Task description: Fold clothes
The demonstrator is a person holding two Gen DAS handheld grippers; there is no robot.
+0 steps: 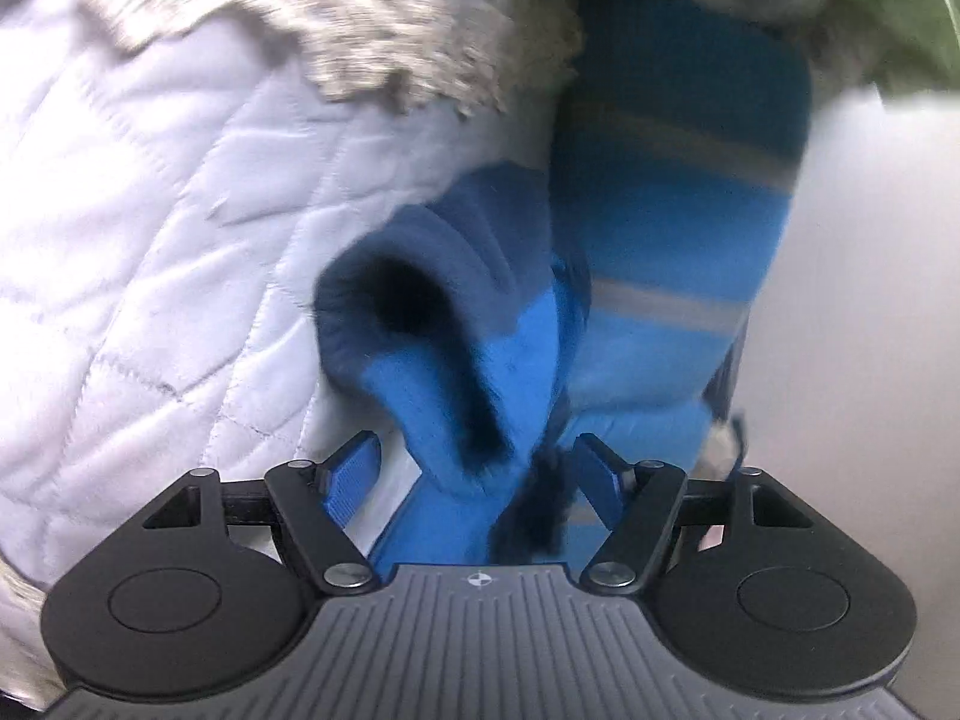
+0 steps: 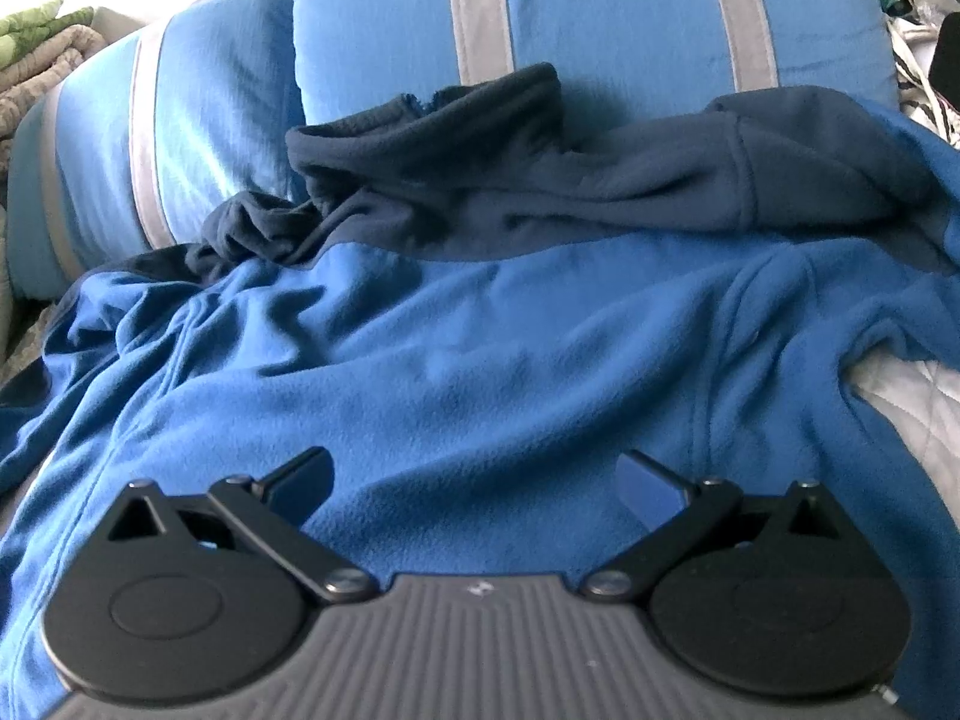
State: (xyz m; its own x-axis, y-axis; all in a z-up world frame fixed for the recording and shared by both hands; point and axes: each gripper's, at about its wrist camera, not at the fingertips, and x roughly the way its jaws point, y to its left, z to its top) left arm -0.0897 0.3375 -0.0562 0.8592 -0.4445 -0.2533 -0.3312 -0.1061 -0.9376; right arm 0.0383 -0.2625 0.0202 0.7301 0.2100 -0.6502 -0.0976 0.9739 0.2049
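Observation:
A blue fleece top (image 2: 480, 330) with a dark navy collar (image 2: 456, 132) lies spread on the bed in the right wrist view. My right gripper (image 2: 477, 480) hovers over its lower part, open, with only fabric below the fingers. In the left wrist view a sleeve of the same fleece (image 1: 456, 372), ending in a dark navy cuff (image 1: 390, 300), runs between the fingers of my left gripper (image 1: 477, 468). Those jaws stand apart; a strip of white bedding shows beside the left pad, so the pads do not press on the sleeve. This view is blurred.
A white quilted bedcover (image 1: 150, 240) lies under the fleece. Blue pillows with grey stripes (image 2: 600, 12) stand behind the collar, one also in the left view as a striped pillow (image 1: 678, 180). A beige knitted blanket (image 1: 390, 18) and green bedding (image 1: 900, 12) lie beyond.

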